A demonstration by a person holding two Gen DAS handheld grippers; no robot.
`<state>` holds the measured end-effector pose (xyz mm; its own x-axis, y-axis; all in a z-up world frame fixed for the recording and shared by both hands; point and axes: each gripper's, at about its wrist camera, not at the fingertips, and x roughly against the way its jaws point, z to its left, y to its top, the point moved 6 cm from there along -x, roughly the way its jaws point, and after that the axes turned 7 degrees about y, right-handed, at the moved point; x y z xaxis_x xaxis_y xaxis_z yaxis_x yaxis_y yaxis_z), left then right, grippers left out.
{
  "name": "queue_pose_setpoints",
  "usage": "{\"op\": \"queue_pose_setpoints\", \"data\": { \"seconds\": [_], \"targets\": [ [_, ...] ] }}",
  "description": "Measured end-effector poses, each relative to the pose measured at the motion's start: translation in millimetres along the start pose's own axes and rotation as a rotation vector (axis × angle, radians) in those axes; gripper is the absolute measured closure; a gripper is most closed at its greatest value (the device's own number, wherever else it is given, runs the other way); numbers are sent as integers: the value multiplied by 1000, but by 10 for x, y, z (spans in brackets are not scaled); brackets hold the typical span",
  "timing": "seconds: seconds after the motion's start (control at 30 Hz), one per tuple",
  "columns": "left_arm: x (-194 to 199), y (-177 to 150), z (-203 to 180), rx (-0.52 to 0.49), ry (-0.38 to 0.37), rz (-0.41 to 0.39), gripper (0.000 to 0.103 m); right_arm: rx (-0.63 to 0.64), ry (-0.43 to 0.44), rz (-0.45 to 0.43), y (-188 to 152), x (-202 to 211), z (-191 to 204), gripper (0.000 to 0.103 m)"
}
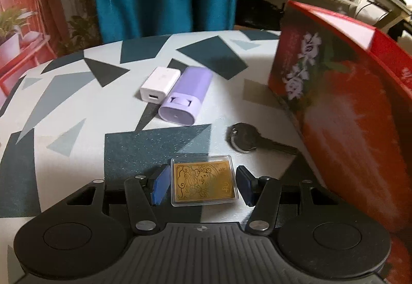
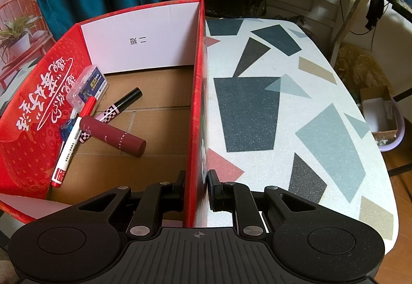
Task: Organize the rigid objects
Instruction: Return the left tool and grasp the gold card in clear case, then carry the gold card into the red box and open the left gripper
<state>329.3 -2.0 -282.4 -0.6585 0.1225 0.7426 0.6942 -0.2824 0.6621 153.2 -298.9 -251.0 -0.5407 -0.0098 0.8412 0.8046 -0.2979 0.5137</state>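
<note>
Between my left gripper's [image 1: 203, 185] blue-padded fingers [image 1: 161, 185] lies a gold card in a clear plastic case [image 1: 203, 183], flat on the counter [image 1: 77, 114]. The fingers stand partly open, one on each side of the case; a narrow gap shows at each pad, so I read them as straddling it, not pressing on it.

Just beyond the case, to its right, a dark key on a ring [image 1: 253, 141] lies flat, its blade pointing at the base of the red box [image 1: 347, 93]. Farther back, a white charger block [image 1: 159, 86] and a lilac cylindrical case [image 1: 186, 96] lie side by side, touching or nearly so.

My right gripper [image 2: 197, 190] is closed narrow on the red box's [image 2: 197, 104] upright side wall: one finger inside, one outside, both against the cardboard.

Inside the box, on its brown floor, the items are gathered at the left: a dark-red lipstick tube [image 2: 113, 136] lying across a black-capped pen with a checkered barrel [image 2: 116, 109], a red-and-white marker [image 2: 73, 134], a small blue object [image 2: 67, 129] I cannot identify, and a clear plastic case with a blue label [image 2: 87, 87] propped against the box's printed wall.

The counter [image 2: 296, 109] right of the box has a white top with grey, black and tan shapes.
</note>
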Motion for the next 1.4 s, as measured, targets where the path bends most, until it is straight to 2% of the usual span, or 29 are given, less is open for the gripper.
{"op": "queue_pose_setpoints", "data": {
  "seconds": [0.13,0.27,0.47,0.67,0.77,1.03,1.4],
  "targets": [
    [172,130,9,-3,-21,-41,45,-3,-1,0,-1,5,-4,88],
    [485,374,-115,-38,-70,-128,45,-3,-1,0,-1,5,-4,88],
    [880,702,-576,-156,-166,-235,44,-3,-2,0,0,7,-4,88],
    [977,820,-1049,-274,-223,-296,44,-3,-2,1,0,7,-2,88],
    [883,825,-1202,-325,-230,-293,44,-3,-2,1,-1,7,-1,88],
    [638,765,-1405,-454,-264,-220,44,0,-1,4,3,3,2,87],
    [554,717,-1441,-465,-266,-182,44,-1,-1,3,0,2,0,87]
  ]
}}
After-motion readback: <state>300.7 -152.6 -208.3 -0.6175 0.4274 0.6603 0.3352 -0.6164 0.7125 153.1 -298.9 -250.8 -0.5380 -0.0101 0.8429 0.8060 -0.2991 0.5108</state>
